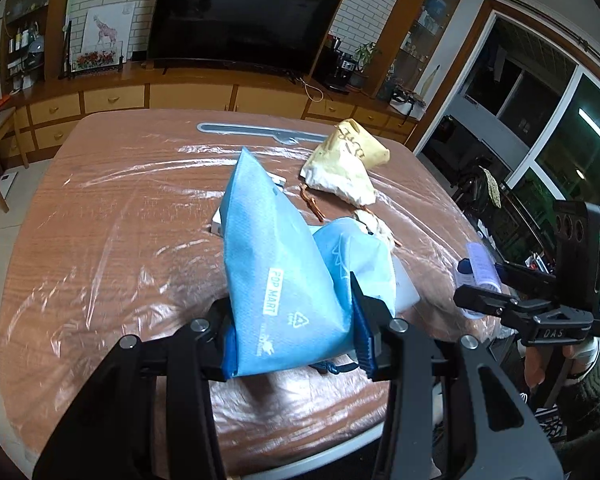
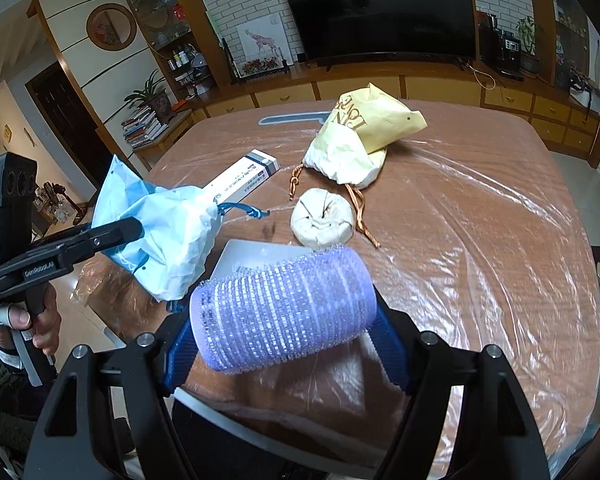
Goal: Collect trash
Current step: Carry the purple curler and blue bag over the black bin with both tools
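My left gripper [image 1: 292,332] has its fingers [image 1: 365,340] closed narrow on the blue bag [image 1: 276,264], pinching the fabric near its lower edge — the bag stands up between them, tilted toward the far side, with "POP MART" printed on its side. From the right wrist view I see the same bag [image 2: 168,240] bunched at its drawstring mouth, the left gripper [image 2: 136,232] clamped on it from the left, a hand [image 2: 40,320] on the handle below.

My right gripper [image 2: 288,336] holds the roller [image 2: 284,312], a lilac bristled cylinder lying crosswise, the fingers [image 2: 392,340] about half open and pressing on its two ends. It hangs over the near edge of the worktop [image 2: 480,240], just right of the bag.

The worktop is brown and covered in clear plastic film. Farther out lie a yellow paper bag [image 2: 364,136] on its side, a cream pouch [image 2: 322,220] with a brown cord [image 2: 360,212] just in front of it, and a white box [image 2: 244,176] behind the blue bag. A flat white card [image 2: 256,256] lies between the roller and the pouch — I cannot tell what it is.
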Tool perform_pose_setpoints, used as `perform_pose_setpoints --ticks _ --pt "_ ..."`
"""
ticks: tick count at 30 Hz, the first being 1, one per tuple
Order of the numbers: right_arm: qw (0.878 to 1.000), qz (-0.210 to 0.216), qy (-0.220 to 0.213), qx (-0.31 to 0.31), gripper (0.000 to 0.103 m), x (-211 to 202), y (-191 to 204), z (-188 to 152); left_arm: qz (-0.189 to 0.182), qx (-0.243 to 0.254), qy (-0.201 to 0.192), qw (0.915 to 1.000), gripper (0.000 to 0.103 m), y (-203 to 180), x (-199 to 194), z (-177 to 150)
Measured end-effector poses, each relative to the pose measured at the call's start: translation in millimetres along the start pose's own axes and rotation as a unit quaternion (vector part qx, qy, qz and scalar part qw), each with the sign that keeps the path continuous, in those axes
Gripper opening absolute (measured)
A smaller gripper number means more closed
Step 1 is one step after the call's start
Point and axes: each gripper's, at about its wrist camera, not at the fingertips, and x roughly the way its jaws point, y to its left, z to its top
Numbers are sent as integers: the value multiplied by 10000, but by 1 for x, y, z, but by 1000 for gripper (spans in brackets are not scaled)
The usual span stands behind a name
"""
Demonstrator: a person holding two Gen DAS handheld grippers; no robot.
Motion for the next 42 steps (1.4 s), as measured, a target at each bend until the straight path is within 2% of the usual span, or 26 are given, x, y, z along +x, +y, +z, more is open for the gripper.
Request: perform_pose_setpoints --ticks 20,42 --pt "9999 139 -61 -49 74 -25 10 -27 -107 65 -92 9999 45 -22 -31 -26" --pt "9984 438 269 -221 74 -56 27 -67 -268 302 302 9987 45 -48 -45 -68"
